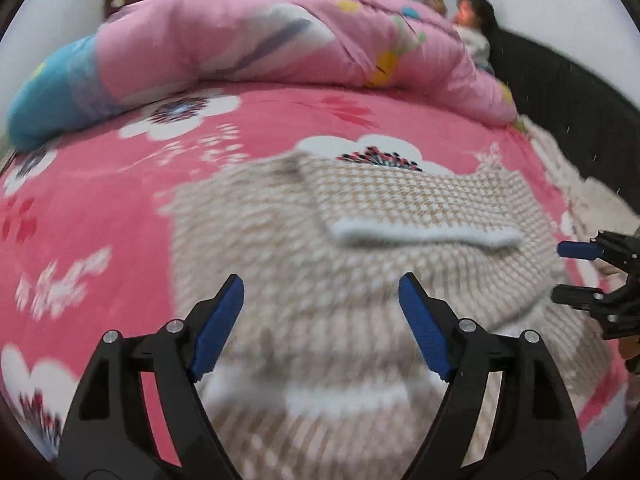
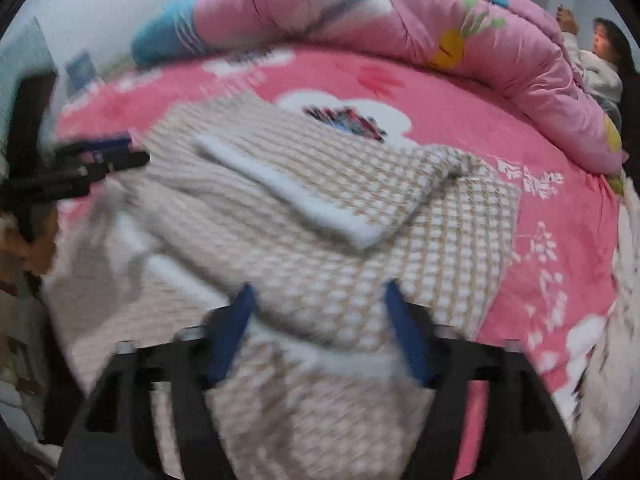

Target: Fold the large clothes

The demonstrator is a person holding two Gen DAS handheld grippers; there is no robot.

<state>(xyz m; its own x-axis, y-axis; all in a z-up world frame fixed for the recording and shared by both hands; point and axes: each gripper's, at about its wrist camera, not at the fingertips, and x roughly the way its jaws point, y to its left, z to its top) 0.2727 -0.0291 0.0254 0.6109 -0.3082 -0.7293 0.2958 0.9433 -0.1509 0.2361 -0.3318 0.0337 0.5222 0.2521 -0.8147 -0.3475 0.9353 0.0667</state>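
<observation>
While sweater (image 1: 340, 240) lay part-folded on near side of pink floral bedsheet (image 1: 100, 208), sleeve with white cuff (image 1: 424, 236) sat across chest. Left gripper (image 1: 320, 320) gaped wide, nothing between pads; right gripper (image 2: 320, 332) likewise spread, empty, cloth only beneath. Knit looked thick, soft, floppy, light, likely stretchy. Best hold probably hem corners or shoulders, pinching both layers. Pink quilt (image 1: 280, 40) bunched far.

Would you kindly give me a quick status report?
Left claw open, right claw open, both empty. Sweater partly folded on bed. Quilt behind, clear.
</observation>
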